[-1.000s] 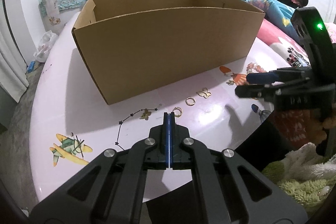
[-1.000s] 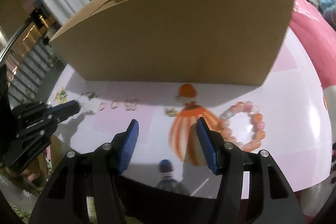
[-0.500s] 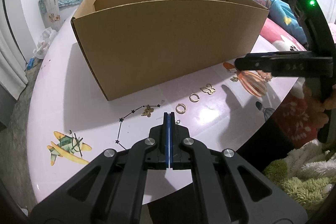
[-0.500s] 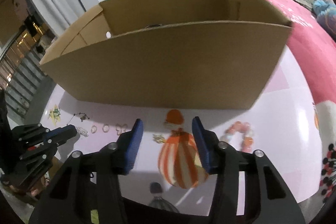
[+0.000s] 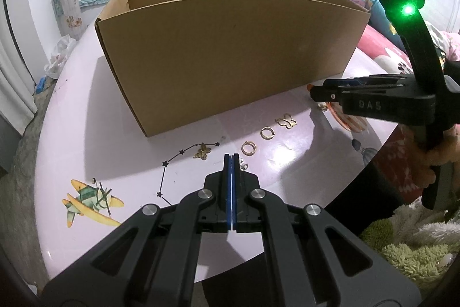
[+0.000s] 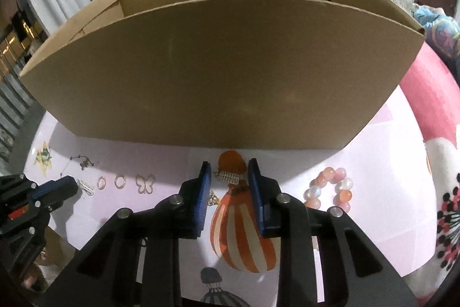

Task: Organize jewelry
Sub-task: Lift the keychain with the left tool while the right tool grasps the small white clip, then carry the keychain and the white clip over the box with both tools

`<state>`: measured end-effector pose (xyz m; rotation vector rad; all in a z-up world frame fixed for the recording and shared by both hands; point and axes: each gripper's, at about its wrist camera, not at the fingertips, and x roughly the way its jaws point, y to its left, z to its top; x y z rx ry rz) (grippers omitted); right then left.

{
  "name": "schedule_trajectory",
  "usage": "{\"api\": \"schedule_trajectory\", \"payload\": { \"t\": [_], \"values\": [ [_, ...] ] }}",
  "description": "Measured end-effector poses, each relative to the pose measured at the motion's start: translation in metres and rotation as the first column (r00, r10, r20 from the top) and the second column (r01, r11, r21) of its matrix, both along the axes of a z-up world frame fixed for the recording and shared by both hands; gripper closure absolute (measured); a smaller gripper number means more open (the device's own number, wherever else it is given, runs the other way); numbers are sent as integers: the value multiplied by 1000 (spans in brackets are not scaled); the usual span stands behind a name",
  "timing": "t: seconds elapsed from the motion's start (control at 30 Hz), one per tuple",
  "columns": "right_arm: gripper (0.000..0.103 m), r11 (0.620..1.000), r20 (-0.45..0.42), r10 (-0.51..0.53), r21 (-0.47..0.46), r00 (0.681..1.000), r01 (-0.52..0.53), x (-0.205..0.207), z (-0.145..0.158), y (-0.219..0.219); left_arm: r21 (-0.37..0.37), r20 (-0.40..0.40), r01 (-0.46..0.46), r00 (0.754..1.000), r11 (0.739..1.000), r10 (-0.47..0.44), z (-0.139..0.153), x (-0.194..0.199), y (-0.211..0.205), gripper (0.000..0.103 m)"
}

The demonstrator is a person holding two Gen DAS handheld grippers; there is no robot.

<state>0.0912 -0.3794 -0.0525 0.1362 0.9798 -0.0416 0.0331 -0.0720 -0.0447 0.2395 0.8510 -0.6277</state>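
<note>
The open cardboard box (image 5: 230,56) stands on the round pink table (image 5: 86,134). In front of it lie a gold butterfly (image 5: 286,120), two gold rings (image 5: 267,132) (image 5: 248,147) and a butterfly pendant (image 5: 202,153). My left gripper (image 5: 231,157) is shut, its tip just above the table, with a small silver piece (image 5: 243,164) beside it. My right gripper (image 6: 229,167) hovers near the box wall (image 6: 218,71) with its jaws closing. A small silver comb-like piece (image 6: 227,177) sits between them, and the pads are not touching it. A pink bead bracelet (image 6: 327,190) lies to its right.
The table carries printed stickers: an aeroplane (image 5: 89,203), a star chain and a striped balloon (image 6: 244,235). A small gold charm (image 6: 213,198) lies behind my right gripper's left finger. A pink blanket (image 6: 431,105) and bedding lie to the right, a fluffy green rug (image 5: 402,249) below.
My right gripper's jaws have narrowed and it has moved closer to the box wall, bringing the silver piece between its fingers. My left gripper has stayed shut and still.
</note>
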Motion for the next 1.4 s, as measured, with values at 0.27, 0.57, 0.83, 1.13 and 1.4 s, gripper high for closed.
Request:
{"api": "schedule_trajectory", "payload": {
  "t": [0.27, 0.57, 0.83, 1.13, 1.4],
  "values": [
    [88, 1000, -13, -1, -16, 1000, 1, 3, 0, 16, 0, -7, 0, 1000, 1000, 0, -2, 2, 1, 103],
    [88, 1000, -6, -1, 30, 1000, 1, 2, 0, 6, -7, -3, -1, 1000, 1000, 1, -1, 3, 3, 103],
    [88, 1000, 41, 8, 28, 999, -9, -11, 19, -8, -21, 20, 2, 1000, 1000, -1, 9, -1, 5, 103],
    [88, 999, 135, 50, 5, 990, -51, -33, 50, -5, -72, 98, 14, 995, 997, -7, 49, -12, 10, 103],
    [88, 990, 257, 137, -5, 957, -140, -44, 101, 4, -135, 225, 88, 973, 987, -56, 109, -21, 5, 103]
  ]
}}
